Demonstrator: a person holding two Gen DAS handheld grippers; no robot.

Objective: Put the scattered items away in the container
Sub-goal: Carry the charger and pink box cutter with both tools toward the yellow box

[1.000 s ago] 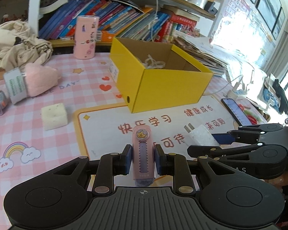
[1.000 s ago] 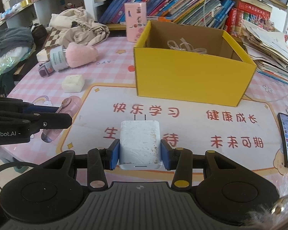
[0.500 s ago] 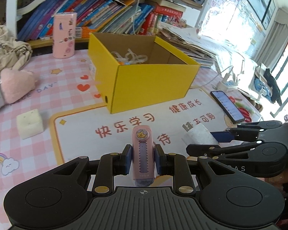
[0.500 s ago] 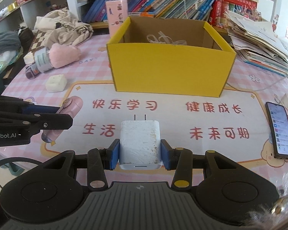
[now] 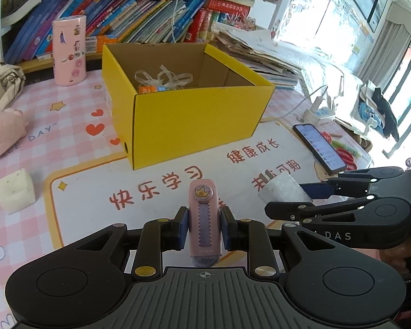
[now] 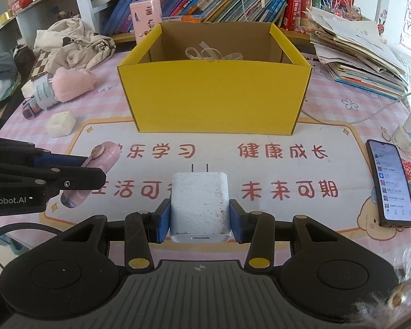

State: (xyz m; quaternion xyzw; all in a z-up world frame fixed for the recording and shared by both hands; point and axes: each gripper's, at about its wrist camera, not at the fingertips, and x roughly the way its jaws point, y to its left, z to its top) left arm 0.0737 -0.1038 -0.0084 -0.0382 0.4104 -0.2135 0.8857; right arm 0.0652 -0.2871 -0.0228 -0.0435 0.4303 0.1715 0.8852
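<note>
Ahead of both grippers, past the printed mat [image 6: 301, 137], the yellow box [image 6: 213, 90] is seen open-topped, with ribbon-like scraps already inside. A pink eraser case [image 5: 204, 219] is clamped between the pads of the left gripper [image 5: 204, 229], its long axis pointing forward toward the box. A white charger plug [image 6: 199, 205] is pinched by the right gripper [image 6: 199, 220], prongs forward. Both loads are held short of the near wall, side by side above the mat; the right one faces the wall squarely, the left one a corner. Which sits nearer cannot be judged, possibly the right. A lift over the rim is needed first.
</note>
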